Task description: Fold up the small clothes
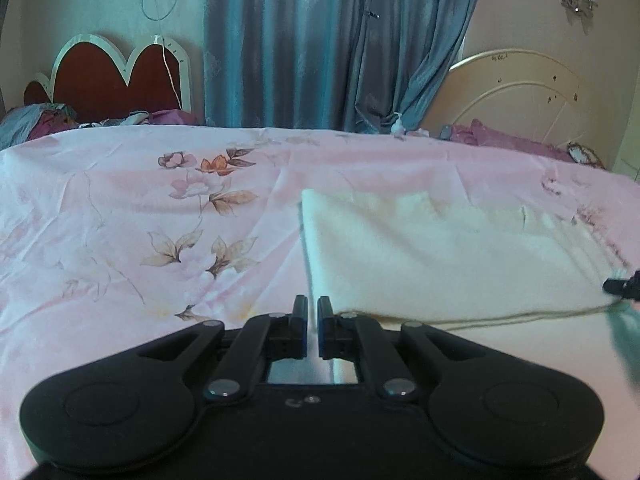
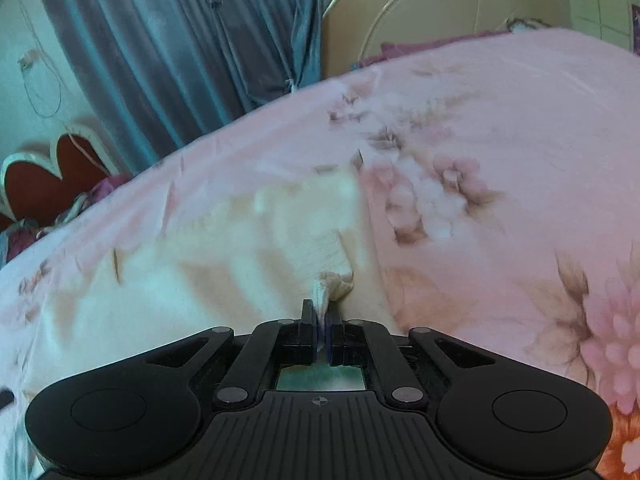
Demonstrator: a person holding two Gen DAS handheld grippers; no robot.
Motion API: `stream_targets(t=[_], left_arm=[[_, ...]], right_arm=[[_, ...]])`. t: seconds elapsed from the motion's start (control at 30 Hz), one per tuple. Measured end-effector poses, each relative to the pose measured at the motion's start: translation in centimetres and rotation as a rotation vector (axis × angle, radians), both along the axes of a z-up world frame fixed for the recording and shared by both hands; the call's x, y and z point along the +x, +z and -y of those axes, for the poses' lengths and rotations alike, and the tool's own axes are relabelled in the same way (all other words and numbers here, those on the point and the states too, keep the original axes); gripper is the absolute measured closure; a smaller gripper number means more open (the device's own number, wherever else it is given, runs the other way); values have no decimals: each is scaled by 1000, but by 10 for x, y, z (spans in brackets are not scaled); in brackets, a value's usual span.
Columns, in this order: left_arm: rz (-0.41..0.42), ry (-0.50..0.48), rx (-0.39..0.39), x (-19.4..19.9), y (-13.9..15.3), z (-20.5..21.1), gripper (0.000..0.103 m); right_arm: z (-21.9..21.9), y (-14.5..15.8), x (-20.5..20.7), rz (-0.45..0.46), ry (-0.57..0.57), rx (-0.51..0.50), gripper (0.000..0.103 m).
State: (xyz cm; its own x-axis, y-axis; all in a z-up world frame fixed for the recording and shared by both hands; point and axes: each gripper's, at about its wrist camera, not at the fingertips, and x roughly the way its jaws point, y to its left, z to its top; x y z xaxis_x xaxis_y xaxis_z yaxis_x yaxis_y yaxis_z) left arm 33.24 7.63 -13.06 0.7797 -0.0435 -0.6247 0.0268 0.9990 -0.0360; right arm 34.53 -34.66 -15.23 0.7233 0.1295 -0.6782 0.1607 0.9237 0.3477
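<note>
A cream-white cloth [image 1: 440, 256] lies folded flat on the pink floral bedsheet [image 1: 140, 208]. My left gripper [image 1: 313, 308] sits at the cloth's near left corner, its jaws almost closed with a thin gap, and I cannot tell whether cloth is pinched between them. In the right wrist view the same cloth [image 2: 224, 256] lies spread on the sheet, and my right gripper [image 2: 323, 312] is shut on a bunched corner of it. The tip of the right gripper [image 1: 624, 286] shows at the cloth's right edge in the left wrist view.
Blue-grey curtains [image 1: 304, 40] hang behind the bed. A red heart-shaped headboard [image 1: 108, 76] stands at the back left and a cream round headboard [image 1: 516, 96] at the back right. Purple bedding [image 1: 500, 136] and a heap of clothes [image 1: 36, 120] lie along the far edge.
</note>
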Motion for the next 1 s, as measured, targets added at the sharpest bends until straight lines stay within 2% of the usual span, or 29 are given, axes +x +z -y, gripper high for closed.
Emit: stream_targets(t=[0.03, 0.07, 0.1, 0.13, 0.17, 0.2, 0.4, 0.5, 0.53, 0.57, 0.6, 0.73, 0.8, 0.83, 1.0], left_arm=[[-3, 1, -13, 2, 2, -1, 95], [-8, 3, -26, 5, 4, -1, 87], [-13, 5, -41, 9, 5, -2, 85], [-15, 6, -56, 14, 7, -2, 85], [-17, 5, -64, 19, 8, -2, 84], [-25, 2, -75, 26, 8, -1, 79], [-87, 29, -129, 73, -10, 2, 73], [-86, 44, -134, 88, -20, 2, 71], [-87, 47, -124, 92, -24, 3, 71], [-93, 45, -127, 95, -27, 3, 70], [-99, 44, -133, 97, -29, 3, 69], [-100, 46, -150, 106, -33, 1, 68], [-99, 53, -165, 108, -33, 0, 69], [-95, 58, -165, 109, -34, 0, 70], [-55, 74, -144, 108, -34, 0, 93]], right_arm=[[1, 4, -1, 9, 0, -2, 100], [2, 8, 0, 15, 0, 3, 96], [4, 12, 1, 24, -3, 9, 89], [5, 16, 0, 43, -21, 7, 67], [6, 19, 0, 61, -33, 1, 51], [7, 21, 2, 74, -35, -8, 51], [-5, 10, 32, 35, 30, -65, 51], [-10, 1, 44, 11, 45, -107, 51], [-10, -1, 45, 8, 47, -111, 57], [-11, -2, 45, 7, 55, -119, 79], [-12, -2, 46, 8, 70, -126, 87], [-13, 0, 46, 25, 91, -139, 95], [-13, 4, 43, 54, 79, -149, 95], [-13, 5, 41, 68, 74, -159, 95], [-12, 6, 40, 87, 63, -181, 95]])
